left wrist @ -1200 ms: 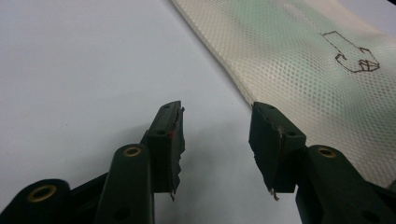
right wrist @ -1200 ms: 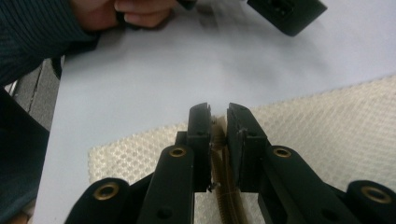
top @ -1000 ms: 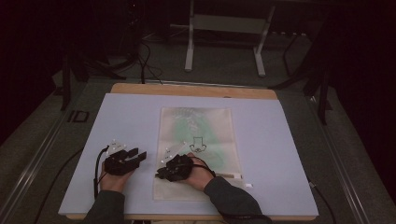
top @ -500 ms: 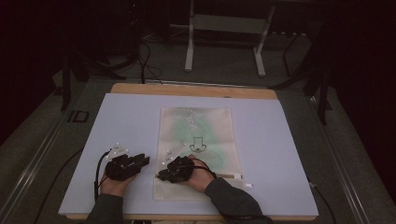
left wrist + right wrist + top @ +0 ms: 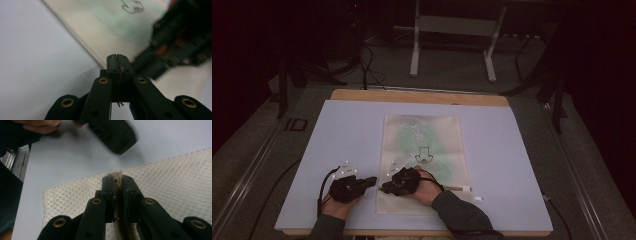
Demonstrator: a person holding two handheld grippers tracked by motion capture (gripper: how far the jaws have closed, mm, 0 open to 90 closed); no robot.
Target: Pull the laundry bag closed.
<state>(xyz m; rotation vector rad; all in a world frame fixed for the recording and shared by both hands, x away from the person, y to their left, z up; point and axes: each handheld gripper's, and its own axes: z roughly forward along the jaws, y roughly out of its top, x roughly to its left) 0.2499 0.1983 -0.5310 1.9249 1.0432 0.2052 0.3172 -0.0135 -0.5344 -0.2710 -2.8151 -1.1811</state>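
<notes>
Mesh bag (image 5: 424,160), cream with a green print, lies flat at the middle of the white table sheet (image 5: 512,150). At its near left corner, the right gripper (image 5: 384,188) has its jaws closed on the bag's zipper strip (image 5: 117,195). Just beside it, off the bag's left edge, the left gripper (image 5: 371,181) hovers with jaws pressed together, holding nothing. Bare sheet lies open left, right and beyond the bag, up to the wooden table edge (image 5: 422,96).
</notes>
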